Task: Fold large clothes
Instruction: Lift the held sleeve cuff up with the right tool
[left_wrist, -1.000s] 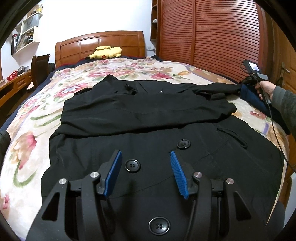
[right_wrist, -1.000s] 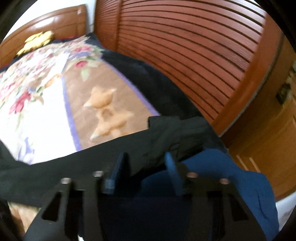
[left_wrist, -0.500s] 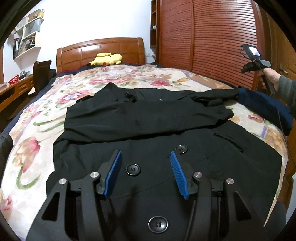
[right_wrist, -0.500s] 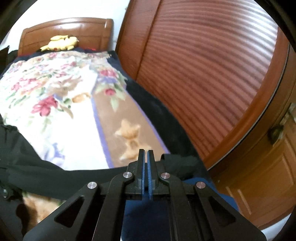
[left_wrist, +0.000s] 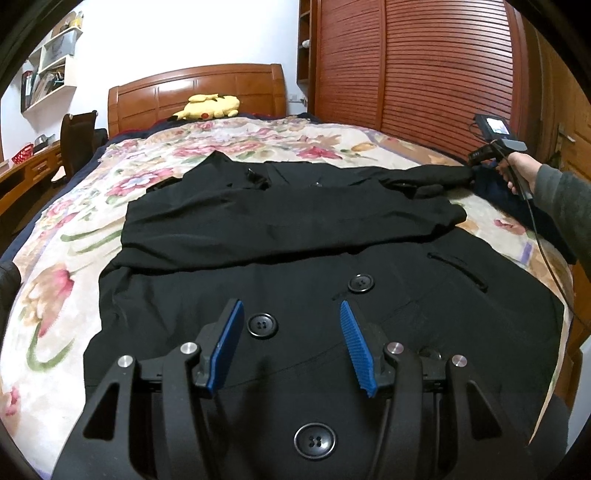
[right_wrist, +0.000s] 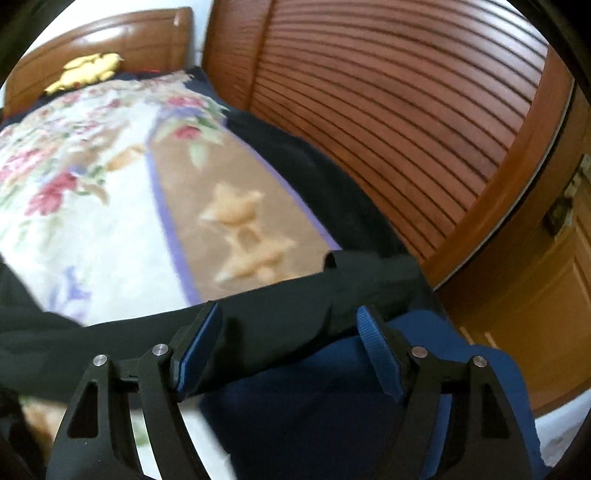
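Left wrist view: showed a black coat (left_wrist: 295, 258) spread buttons-up across the floral bedspread (left_wrist: 55, 266), one sleeve already folded over the chest, the other sleeve (left_wrist: 424, 175) stretched out to the bed's right edge. Hovered the left gripper (left_wrist: 291, 321) over the lower front near a button (left_wrist: 262, 325), blue pads spread, nothing between them. Caught the right gripper (left_wrist: 476, 158) far off at the sleeve's end, held by a hand (left_wrist: 517, 170).

Right wrist view: blurred. Had the right gripper (right_wrist: 288, 325) above the sleeve's cuff end (right_wrist: 295, 317), jaws opening, pads clear of the cloth. Lay that sleeve over a dark blue garment (right_wrist: 332, 406) at the mattress edge, beside the slatted wardrobe (right_wrist: 388, 110).

Judged the coat heavy, thick and limp: likely to sag and drag, not slide. Best taken at the cuff or a seamed edge, pinching all layers, and carried low across the body. Risked snagging the blue garment beneath.
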